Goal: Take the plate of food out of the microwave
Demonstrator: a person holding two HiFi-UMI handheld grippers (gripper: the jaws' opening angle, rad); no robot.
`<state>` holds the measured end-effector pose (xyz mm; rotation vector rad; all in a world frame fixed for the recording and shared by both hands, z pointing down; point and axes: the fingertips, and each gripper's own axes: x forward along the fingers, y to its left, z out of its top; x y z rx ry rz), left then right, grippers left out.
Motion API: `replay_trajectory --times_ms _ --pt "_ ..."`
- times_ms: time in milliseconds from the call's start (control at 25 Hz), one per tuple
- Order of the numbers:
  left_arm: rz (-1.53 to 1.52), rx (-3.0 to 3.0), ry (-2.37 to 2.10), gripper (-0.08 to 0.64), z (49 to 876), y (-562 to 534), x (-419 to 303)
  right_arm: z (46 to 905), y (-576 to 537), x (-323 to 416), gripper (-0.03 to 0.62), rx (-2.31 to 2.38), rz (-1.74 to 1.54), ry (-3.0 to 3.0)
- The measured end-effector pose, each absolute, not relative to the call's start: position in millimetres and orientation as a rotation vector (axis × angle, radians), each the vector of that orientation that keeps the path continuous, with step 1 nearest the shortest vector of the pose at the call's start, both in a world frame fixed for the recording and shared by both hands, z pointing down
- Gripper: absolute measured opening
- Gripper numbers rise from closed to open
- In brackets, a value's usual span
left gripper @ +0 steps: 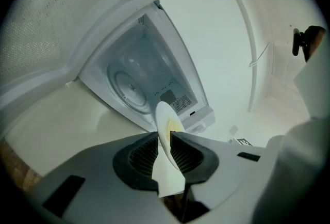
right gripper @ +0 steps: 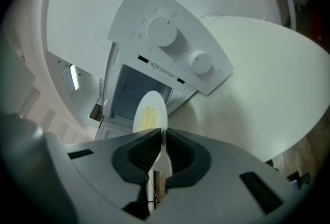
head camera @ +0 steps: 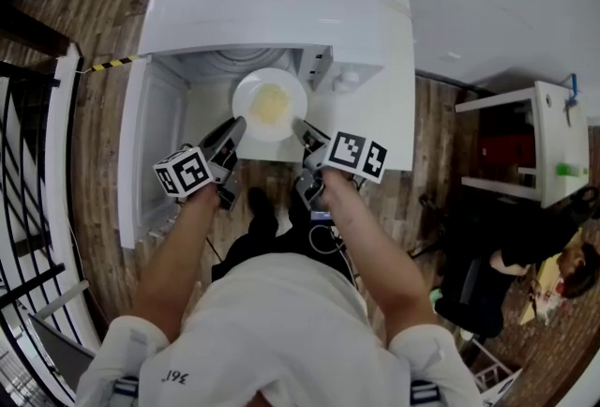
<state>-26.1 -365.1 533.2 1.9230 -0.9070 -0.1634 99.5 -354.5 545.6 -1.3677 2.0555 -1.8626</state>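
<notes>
The white plate (head camera: 270, 103) carries a patch of yellow food (head camera: 272, 105) and hangs in the air just outside the mouth of the microwave (head camera: 272, 2). It is above the strip of white tabletop (head camera: 398, 67) between the oven and the tabletop's front edge.

Both grippers hold it by the rim. The left gripper (left gripper: 164, 138) has its fingers (left gripper: 142, 156) pinched on the near left edge. The right gripper (right gripper: 162, 135) has its fingers (right gripper: 142, 158) closed narrowly on the near right edge. In each gripper view the plate stands edge-on between the ribbed pads.

Behind the plate, the cavity is open, with the round turntable (left gripper: 129, 86) bare inside. The door (head camera: 155, 143) is swung out to the left, past the tabletop's left edge. The control panel (right gripper: 170, 47) with two knobs sits on the oven's right side.
</notes>
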Motion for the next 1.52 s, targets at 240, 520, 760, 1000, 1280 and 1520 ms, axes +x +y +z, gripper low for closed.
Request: replay_trajectory --times_ms 240,520,760,1000,1280,1520 --pt "-0.184 1.931 -0.919 0.055 505 -348 -21 521 -335 104 0.029 -1.339 -1.848 2.047" --pt "-0.222 1.937 -0.908 0.054 476 -330 -19 490 -320 107 0.029 -1.297 -1.832 2.052" --pt "-0.252 1.945 -0.898 0.054 448 -319 -19 460 -308 109 0.029 -1.270 -1.804 2.073" --pt "-0.274 1.964 -0.897 0.054 424 -313 -17 440 -303 109 0.029 -1.251 -1.774 2.088" --pt "-0.291 1.988 -0.896 0.054 406 -327 -16 424 -319 113 0.029 -1.245 -1.728 2.115" --pt "-0.304 2.032 -0.916 0.054 378 -361 -17 393 -357 115 0.029 -1.249 -1.650 2.171"
